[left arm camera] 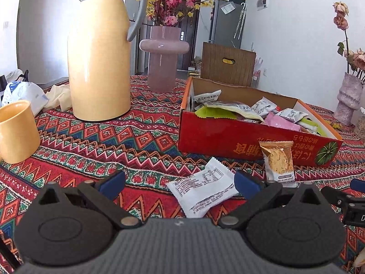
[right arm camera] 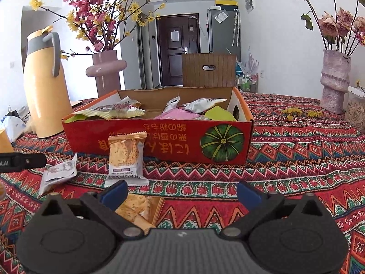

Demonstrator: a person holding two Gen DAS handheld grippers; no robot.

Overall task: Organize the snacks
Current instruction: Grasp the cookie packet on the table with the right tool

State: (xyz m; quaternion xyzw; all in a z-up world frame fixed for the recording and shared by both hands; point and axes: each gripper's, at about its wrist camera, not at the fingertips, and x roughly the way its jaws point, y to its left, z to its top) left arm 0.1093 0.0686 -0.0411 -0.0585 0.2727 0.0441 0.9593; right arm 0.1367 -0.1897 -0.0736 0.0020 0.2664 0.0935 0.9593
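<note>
Lay flat on the patterned tablecloth (left arm camera: 141,141), just before the red cardboard box (left arm camera: 228,137): white snack packet (left arm camera: 203,188), printed side up. Stood nearby: gold-topped cracker packet (right arm camera: 125,157). Left gripper (left arm camera: 180,183) and right gripper (right arm camera: 181,193) spread wide, holding nothing.

Both the left gripper (left arm camera: 180,183) and right gripper (right arm camera: 181,191) hang low over the tabletop (left arm camera: 141,141), jaws spread wide, gripping nothing.

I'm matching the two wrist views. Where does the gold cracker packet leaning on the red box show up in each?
Left wrist: gold cracker packet at lower right, against the red box front.
Right wrist: same packet left of centre, ahead of the gripper's left finger.
Shared landmark: the green pumpkin print on the box.
</note>
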